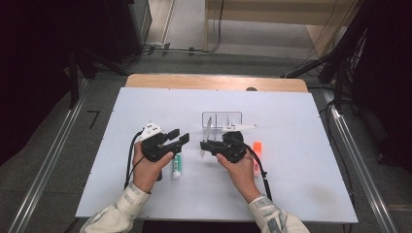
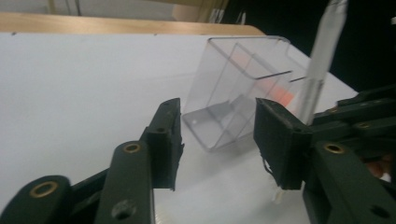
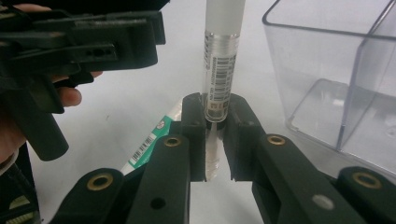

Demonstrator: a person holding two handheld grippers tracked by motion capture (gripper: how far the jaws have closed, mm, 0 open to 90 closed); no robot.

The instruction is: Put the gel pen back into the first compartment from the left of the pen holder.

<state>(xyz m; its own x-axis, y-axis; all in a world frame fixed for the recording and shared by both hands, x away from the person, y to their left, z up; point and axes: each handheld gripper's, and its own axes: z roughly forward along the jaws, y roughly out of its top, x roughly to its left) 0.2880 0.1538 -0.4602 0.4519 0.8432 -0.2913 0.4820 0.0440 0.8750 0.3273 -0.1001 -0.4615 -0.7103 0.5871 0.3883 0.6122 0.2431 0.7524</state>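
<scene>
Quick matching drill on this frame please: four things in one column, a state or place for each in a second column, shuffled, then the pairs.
Things:
1. left gripper
2. right gripper
3. clear organiser box
4. green-labelled tube

States or places:
A. lying flat on the white table, beside the left hand
B. shut on the clear pen, held upright
C. jaws apart, nothing between the pads
D. standing empty at mid-table, beyond both grippers

Pairs: 1-C, 2-B, 3-D, 4-A
</scene>
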